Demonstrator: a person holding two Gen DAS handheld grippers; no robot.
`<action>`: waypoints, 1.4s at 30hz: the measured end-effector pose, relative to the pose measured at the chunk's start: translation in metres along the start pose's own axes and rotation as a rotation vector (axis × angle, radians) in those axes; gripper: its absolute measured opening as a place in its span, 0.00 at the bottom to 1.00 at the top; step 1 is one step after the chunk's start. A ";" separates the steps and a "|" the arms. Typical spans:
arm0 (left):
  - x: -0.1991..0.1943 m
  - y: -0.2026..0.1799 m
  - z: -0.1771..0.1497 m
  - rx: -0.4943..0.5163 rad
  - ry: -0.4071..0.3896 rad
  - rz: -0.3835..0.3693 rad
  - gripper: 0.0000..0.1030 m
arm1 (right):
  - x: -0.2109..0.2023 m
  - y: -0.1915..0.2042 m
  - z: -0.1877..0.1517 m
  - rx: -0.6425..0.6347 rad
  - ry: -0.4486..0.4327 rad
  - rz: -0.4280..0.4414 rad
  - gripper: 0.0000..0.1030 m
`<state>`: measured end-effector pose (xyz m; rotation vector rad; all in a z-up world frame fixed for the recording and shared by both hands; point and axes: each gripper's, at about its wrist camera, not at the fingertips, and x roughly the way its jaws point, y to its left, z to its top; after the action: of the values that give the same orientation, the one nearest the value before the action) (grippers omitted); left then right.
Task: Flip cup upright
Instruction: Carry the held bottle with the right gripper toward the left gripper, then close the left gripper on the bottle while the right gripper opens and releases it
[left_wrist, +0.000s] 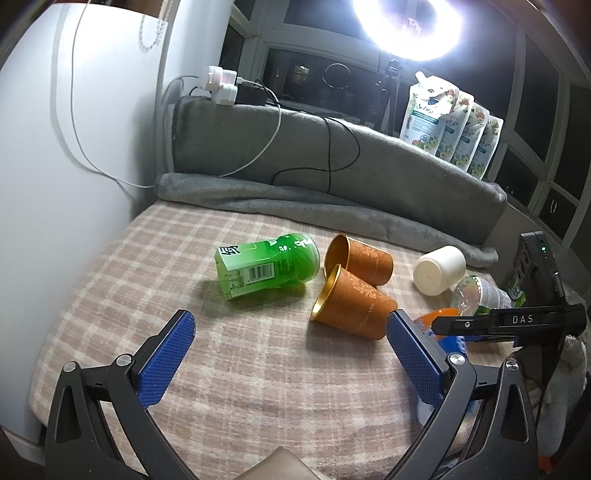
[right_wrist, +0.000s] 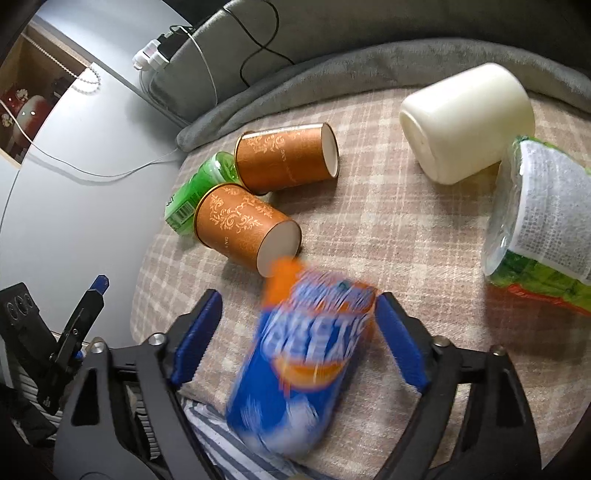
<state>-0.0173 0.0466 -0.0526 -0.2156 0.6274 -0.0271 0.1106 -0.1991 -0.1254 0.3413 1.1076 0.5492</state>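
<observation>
Two orange paper cups lie on their sides on the checked cloth, the nearer cup (left_wrist: 351, 306) (right_wrist: 245, 229) and the farther cup (left_wrist: 360, 260) (right_wrist: 286, 157) touching. A white cup (left_wrist: 439, 269) (right_wrist: 467, 122) also lies on its side to the right. My left gripper (left_wrist: 291, 332) is open and empty, its right fingertip close beside the nearer orange cup's base. My right gripper (right_wrist: 299, 314) is open, with a blurred blue and orange can (right_wrist: 299, 369) (left_wrist: 439, 321) between its fingers, against the right one; it is moving.
A green bottle (left_wrist: 269, 267) (right_wrist: 195, 190) lies left of the orange cups. A clear bottle with a green label (right_wrist: 543, 221) (left_wrist: 484, 293) lies at the right. A grey blanket (left_wrist: 332, 177) with cables borders the back. A white wall (left_wrist: 55, 166) stands at the left.
</observation>
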 end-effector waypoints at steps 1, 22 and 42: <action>0.000 0.000 0.000 -0.001 0.003 -0.003 0.99 | -0.002 0.001 0.000 -0.006 -0.007 -0.003 0.85; 0.084 -0.052 0.008 -0.051 0.475 -0.482 0.88 | -0.081 -0.039 -0.058 0.138 -0.230 -0.058 0.86; 0.146 -0.090 -0.001 -0.021 0.675 -0.495 0.73 | -0.084 -0.067 -0.072 0.214 -0.230 -0.044 0.86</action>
<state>0.1045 -0.0549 -0.1192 -0.3831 1.2328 -0.5904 0.0333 -0.3030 -0.1273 0.5507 0.9499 0.3428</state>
